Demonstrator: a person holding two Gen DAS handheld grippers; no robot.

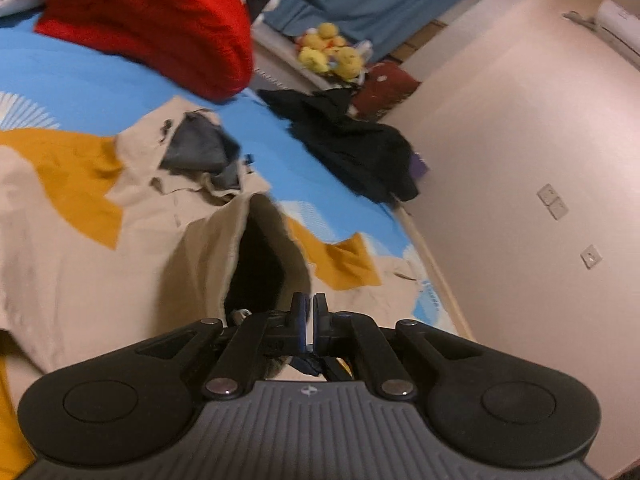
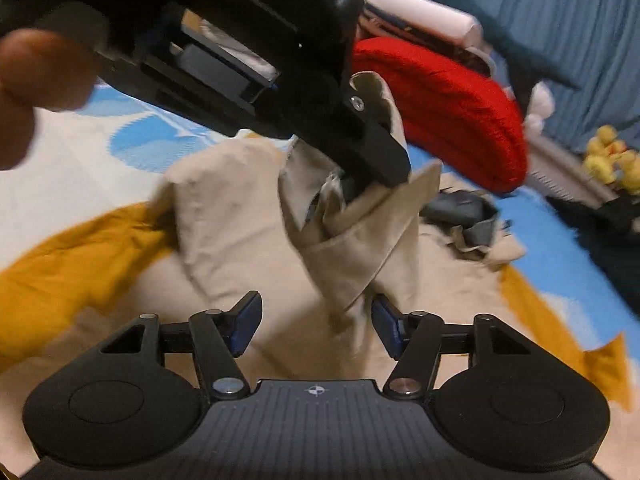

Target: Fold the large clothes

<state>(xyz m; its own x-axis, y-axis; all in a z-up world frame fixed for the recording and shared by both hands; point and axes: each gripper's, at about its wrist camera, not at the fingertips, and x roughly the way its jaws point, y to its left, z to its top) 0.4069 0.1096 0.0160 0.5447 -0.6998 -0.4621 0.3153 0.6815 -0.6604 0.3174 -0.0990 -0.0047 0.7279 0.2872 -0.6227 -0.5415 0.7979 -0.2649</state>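
Observation:
A large beige garment (image 1: 120,240) lies spread on the bed, with a grey lining showing at its collar (image 1: 196,148). My left gripper (image 1: 309,308) is shut on a fold of it, beside a dark tube-like opening (image 1: 260,264). In the right wrist view the left gripper (image 2: 356,184) holds the beige garment (image 2: 360,240) lifted off the bed in a hanging peak. My right gripper (image 2: 316,304) is open just below that peak. The hanging tip of cloth sits between its blue pads (image 2: 244,324) without being pressed.
The bedsheet (image 1: 60,76) is blue, white and orange. A folded red textile (image 1: 160,20) lies at the far side, black clothes (image 1: 360,148) at the bed's edge, yellow plush toys (image 1: 328,52) beyond. A pink wall (image 1: 520,160) runs along the right. A person's finger (image 2: 36,68) is at upper left.

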